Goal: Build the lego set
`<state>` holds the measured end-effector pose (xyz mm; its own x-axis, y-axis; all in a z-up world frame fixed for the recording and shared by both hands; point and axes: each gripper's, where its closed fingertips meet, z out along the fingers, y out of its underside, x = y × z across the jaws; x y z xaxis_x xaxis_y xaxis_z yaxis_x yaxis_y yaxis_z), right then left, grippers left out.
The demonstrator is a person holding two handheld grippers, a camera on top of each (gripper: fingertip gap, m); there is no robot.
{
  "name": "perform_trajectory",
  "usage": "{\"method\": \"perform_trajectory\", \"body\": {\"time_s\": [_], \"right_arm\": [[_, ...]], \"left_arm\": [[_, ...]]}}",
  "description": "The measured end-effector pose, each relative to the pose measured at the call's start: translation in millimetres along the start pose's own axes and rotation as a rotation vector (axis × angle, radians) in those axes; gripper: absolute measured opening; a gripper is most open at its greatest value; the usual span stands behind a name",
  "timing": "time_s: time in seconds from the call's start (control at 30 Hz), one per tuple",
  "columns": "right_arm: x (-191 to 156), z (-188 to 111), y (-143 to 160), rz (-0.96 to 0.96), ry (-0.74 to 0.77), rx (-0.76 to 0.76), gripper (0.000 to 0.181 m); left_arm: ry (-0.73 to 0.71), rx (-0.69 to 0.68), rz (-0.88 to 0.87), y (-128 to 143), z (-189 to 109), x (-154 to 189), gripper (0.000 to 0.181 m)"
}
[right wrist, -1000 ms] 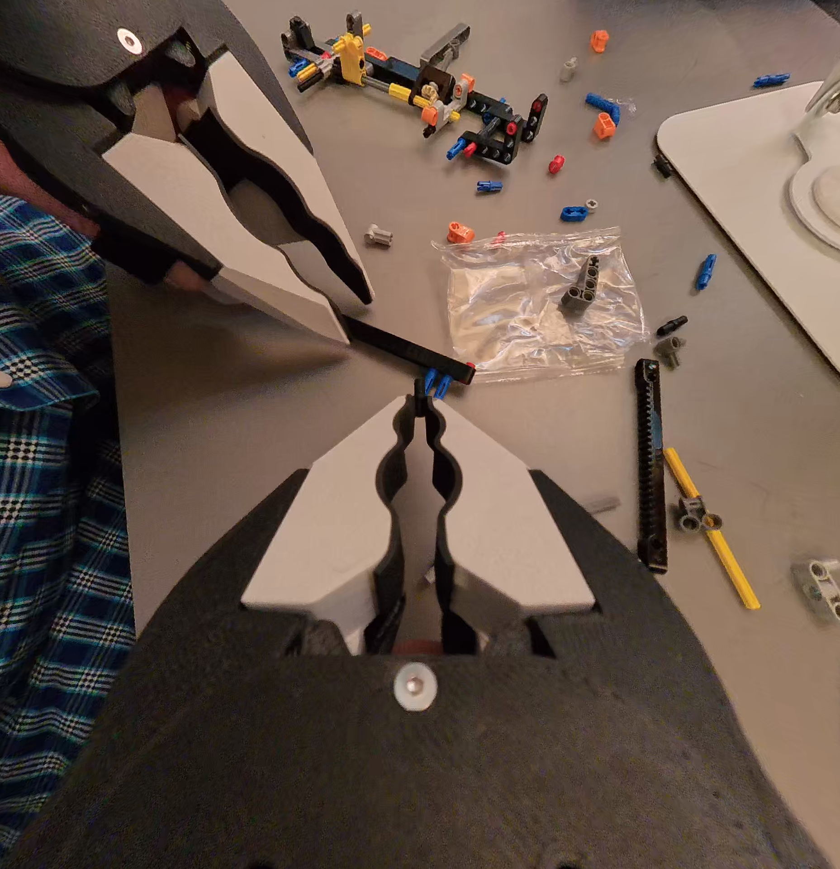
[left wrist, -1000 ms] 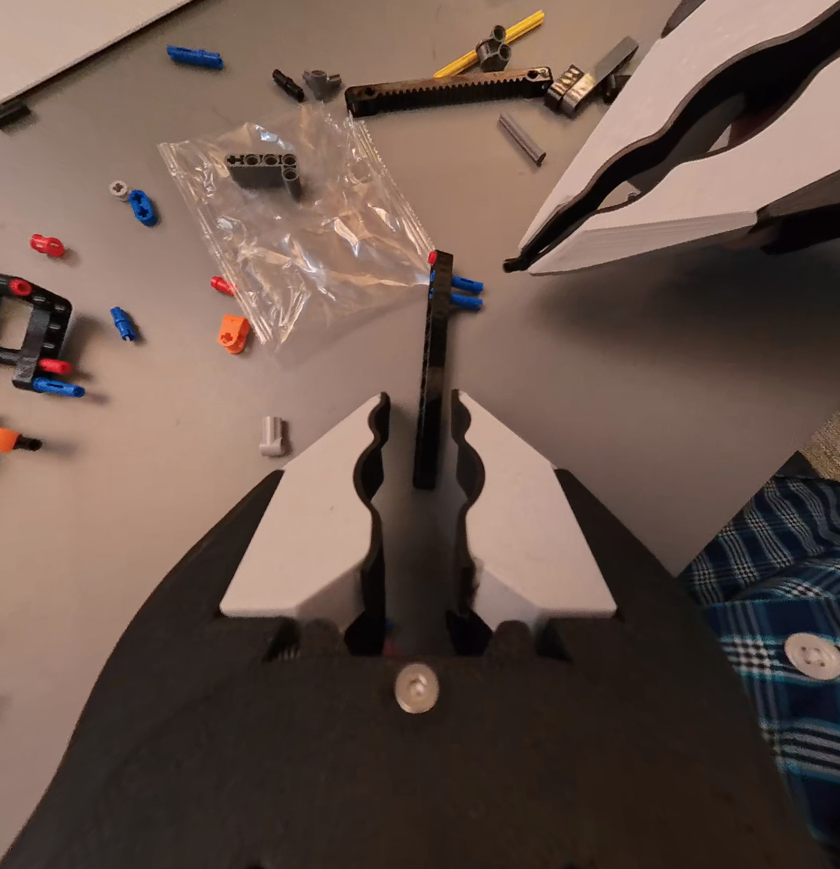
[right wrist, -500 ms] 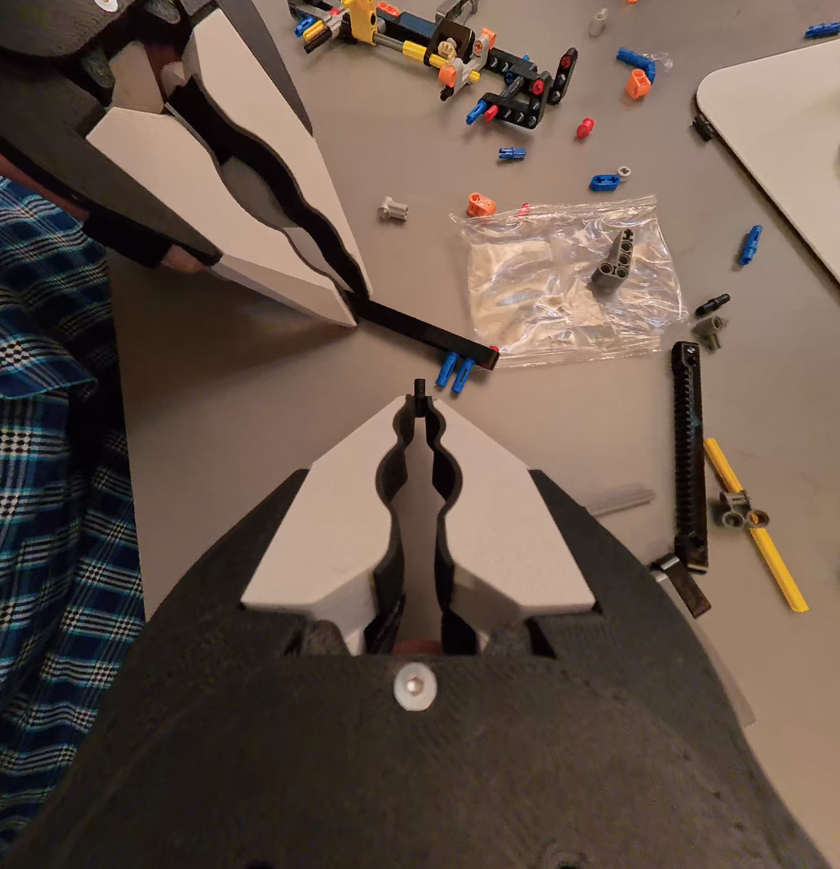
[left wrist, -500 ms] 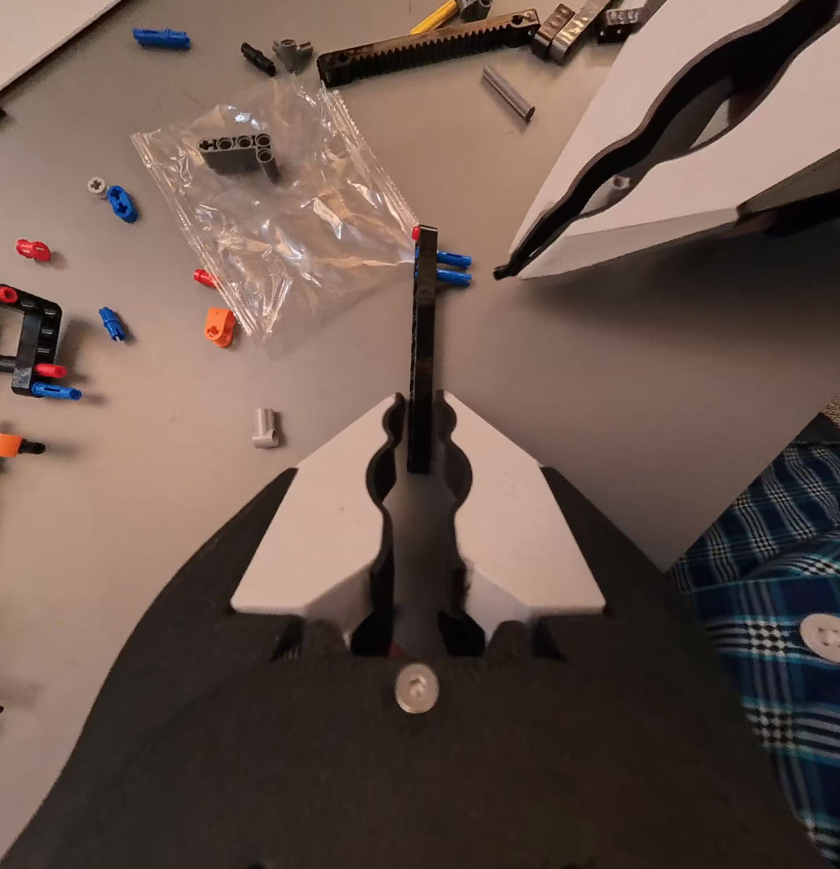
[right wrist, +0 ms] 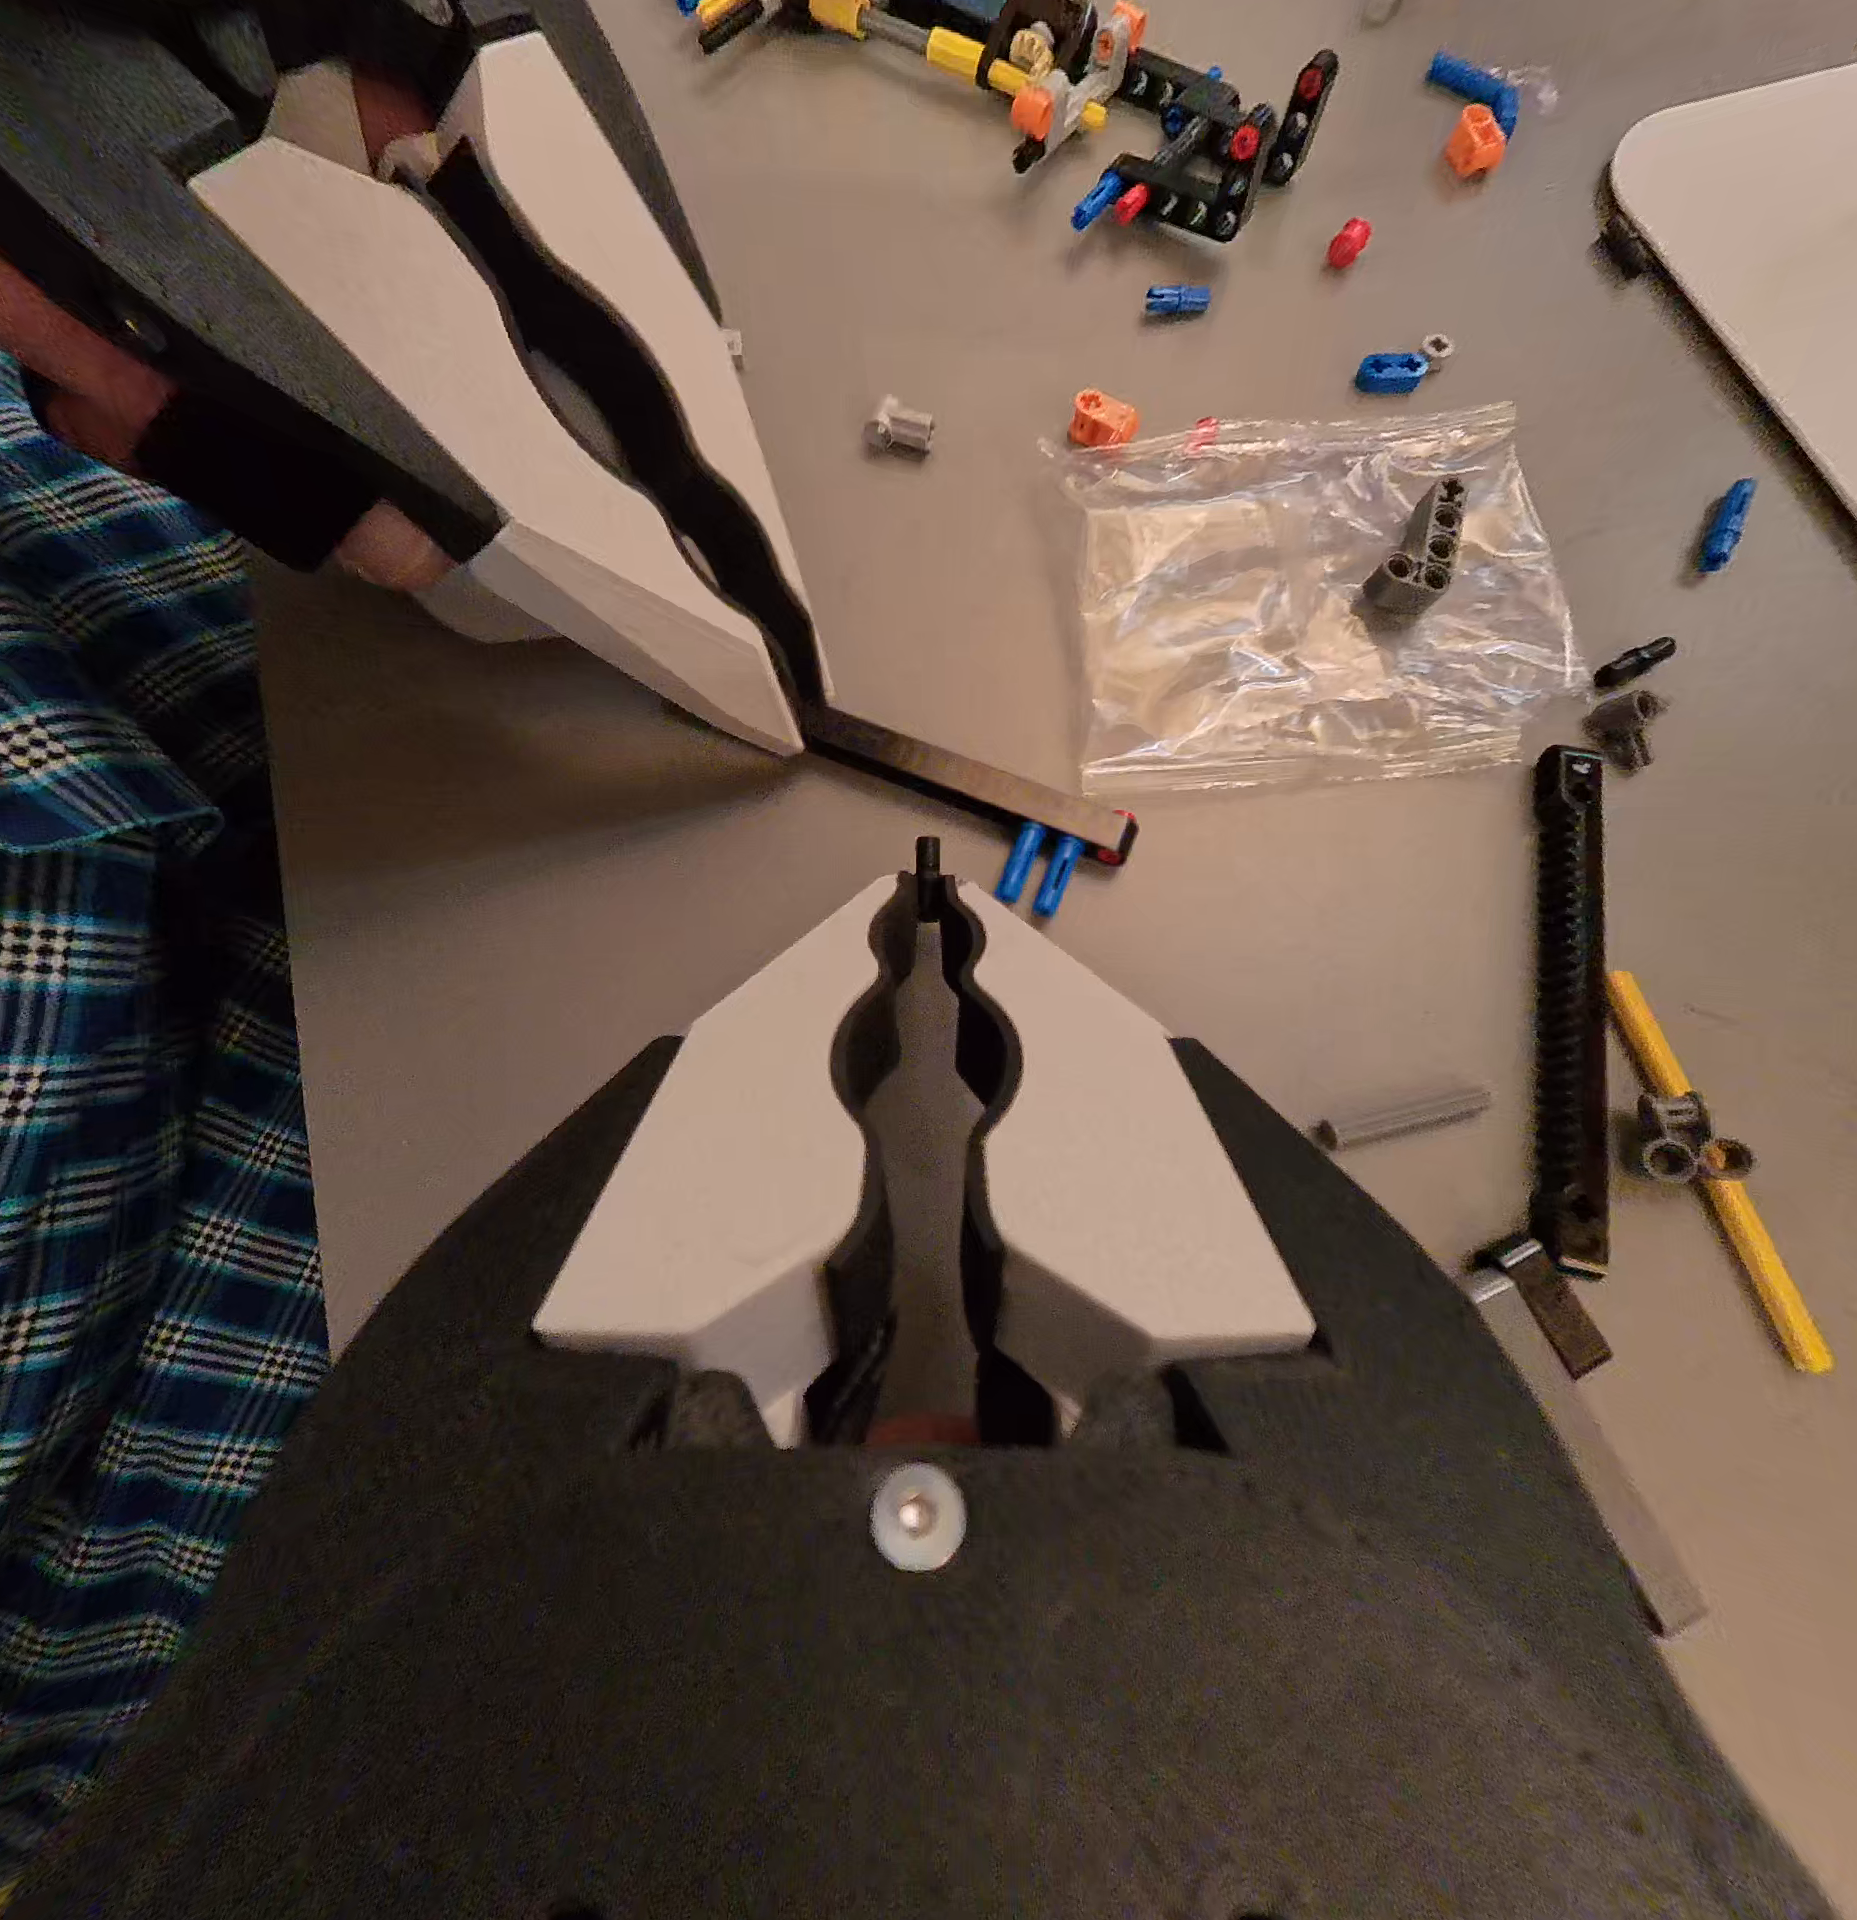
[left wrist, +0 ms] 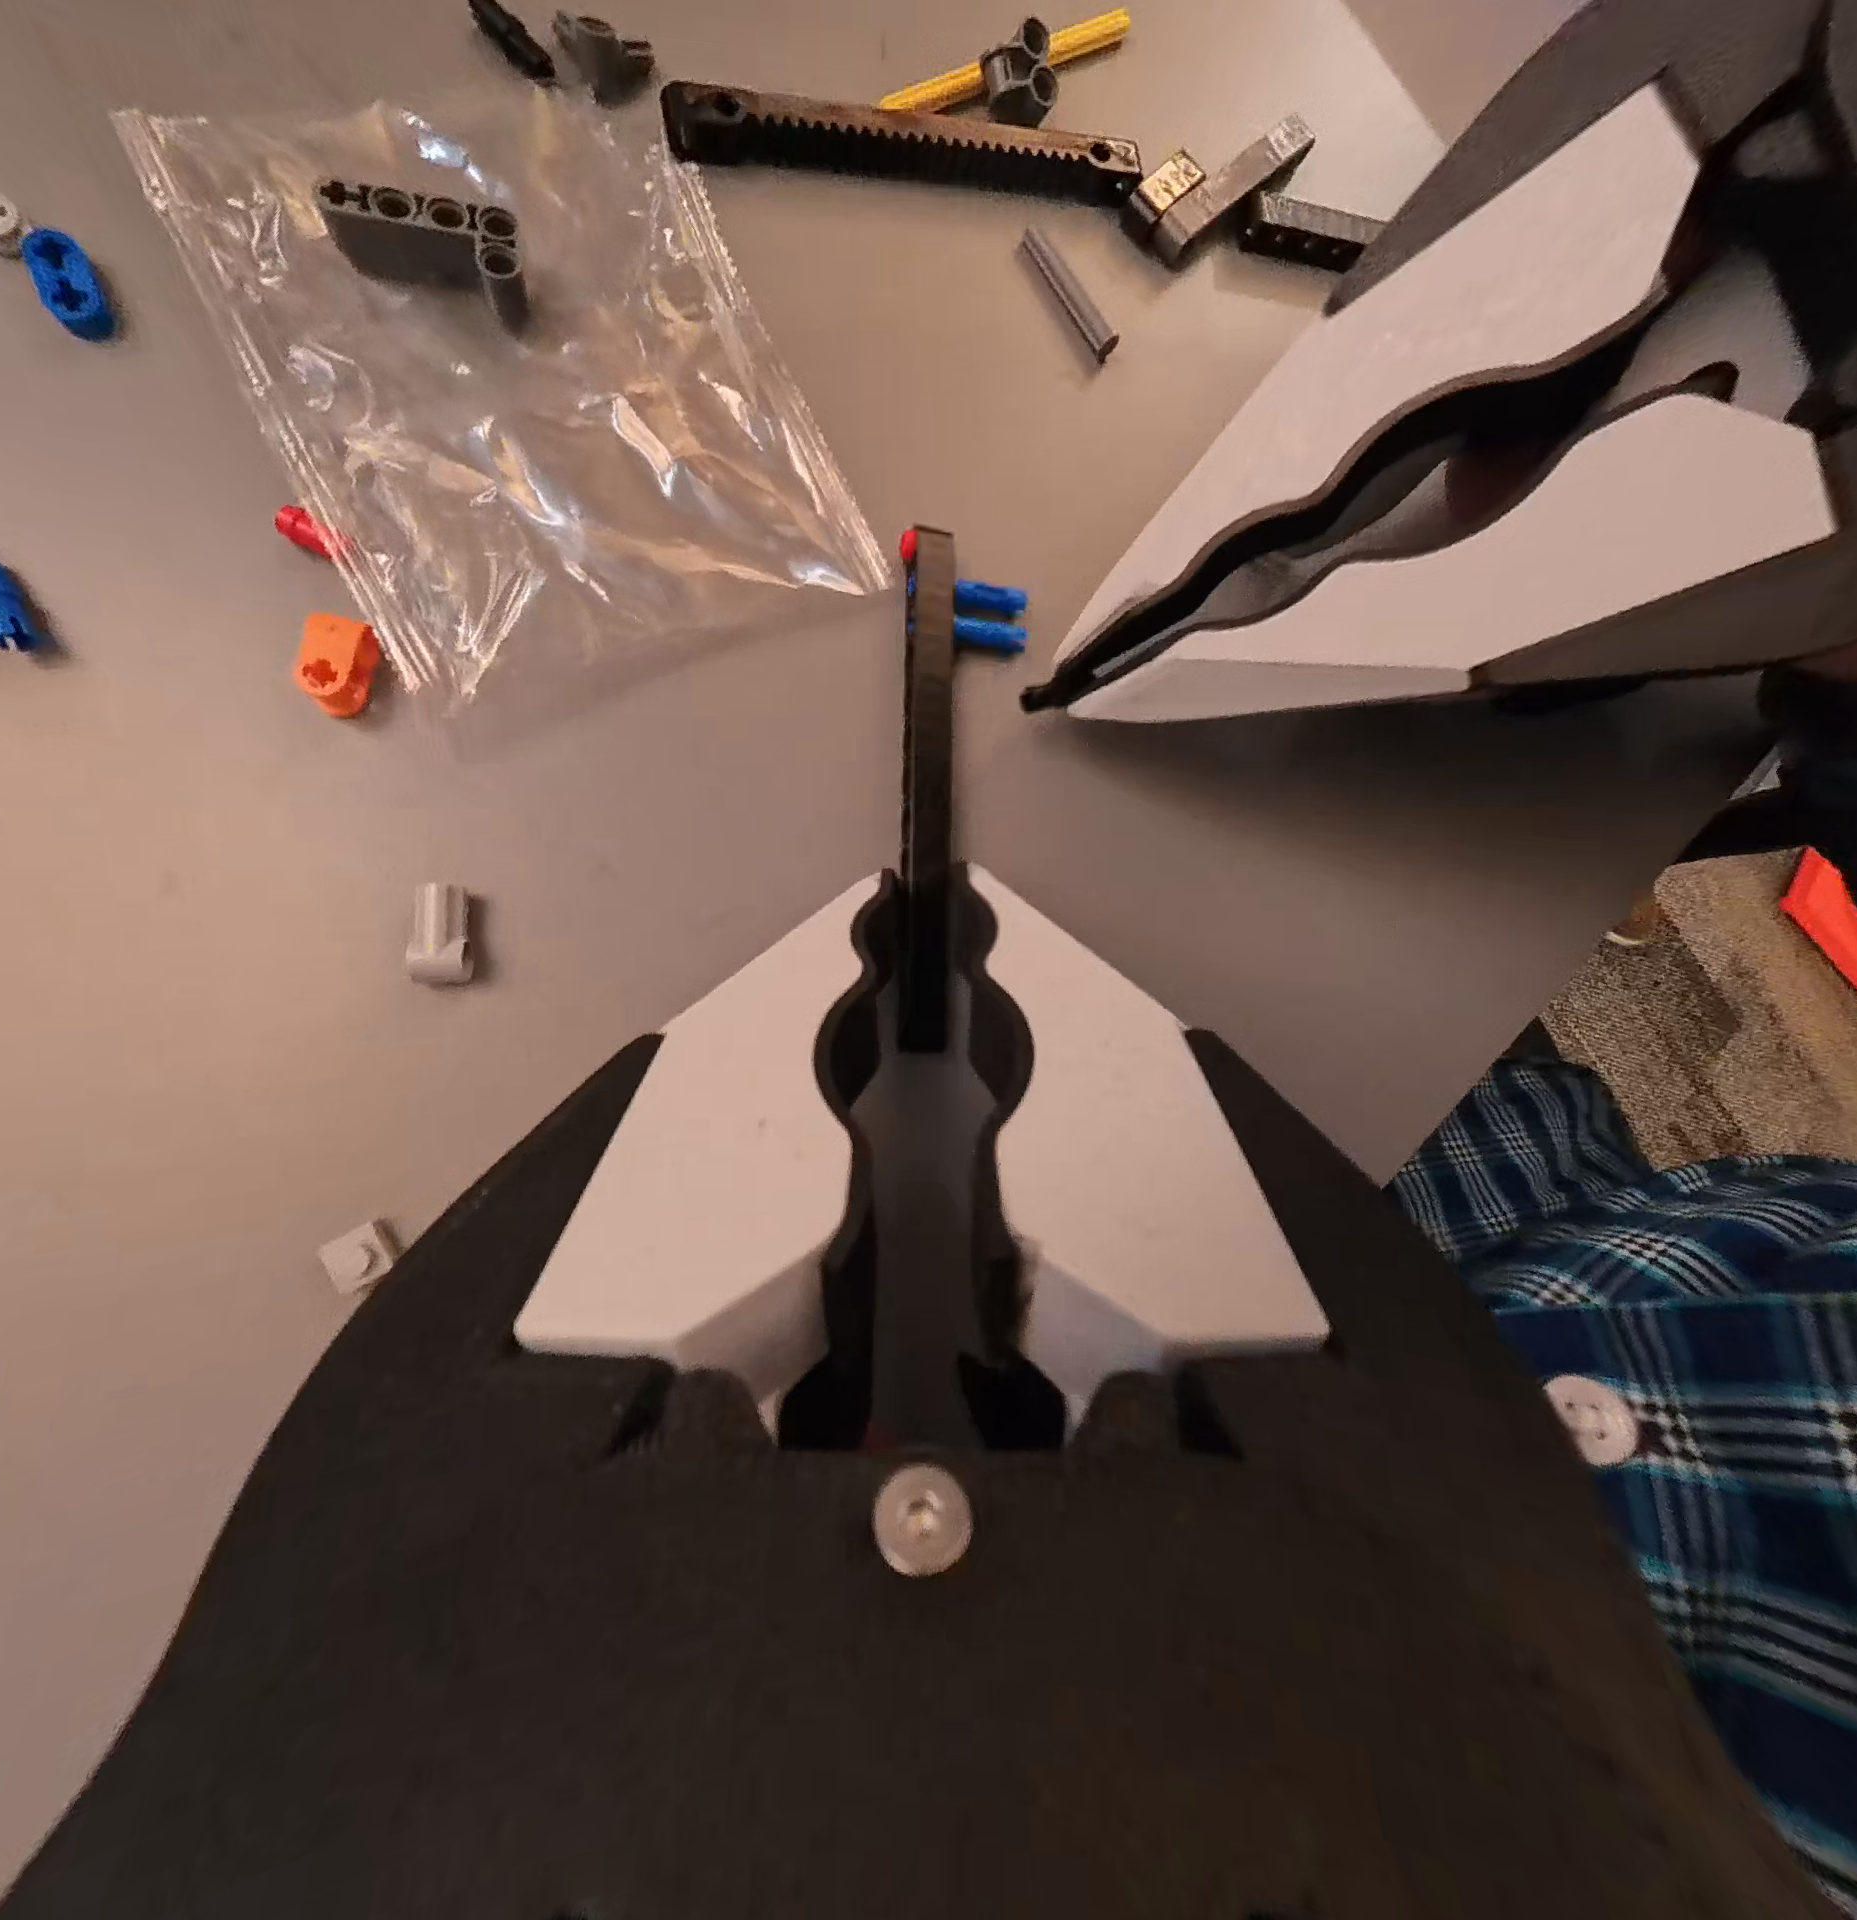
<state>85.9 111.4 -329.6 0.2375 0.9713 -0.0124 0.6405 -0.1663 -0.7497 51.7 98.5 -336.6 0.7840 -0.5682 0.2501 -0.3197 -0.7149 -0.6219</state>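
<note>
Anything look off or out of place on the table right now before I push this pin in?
Nothing stands out. The left gripper holds the black beam straight, the right gripper pinches a small black pin, and loose parts lie scattered unbroken.

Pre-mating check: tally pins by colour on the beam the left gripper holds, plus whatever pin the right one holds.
Blue pins on black beam: 2
Red pin at beam tip: 1
Black pin in right gripper: 1
Total: 4

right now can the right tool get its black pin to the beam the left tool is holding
Probably yes. The right tool grips the black pin just short of the beam, which the left tool holds out over bare table. Only the beam's two blue pins sit close by.
</note>
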Motion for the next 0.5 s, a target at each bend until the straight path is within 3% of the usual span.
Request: {"method": "perform_trajectory", "body": {"time_s": [0.27,0.5], "right_arm": [[-1.8,2.6,4.1,-0.040,0.023,-0.036,0.002],[0.9,6.8,3.7,-0.121,0.105,-0.063,0.002]], "left_arm": [[-0.056,-0.018,0.153,-3.2,1.1,-0.7,0.023],[-0.104,-0.049,0.295,-7.3,9.0,-1.2,0.009]]}}
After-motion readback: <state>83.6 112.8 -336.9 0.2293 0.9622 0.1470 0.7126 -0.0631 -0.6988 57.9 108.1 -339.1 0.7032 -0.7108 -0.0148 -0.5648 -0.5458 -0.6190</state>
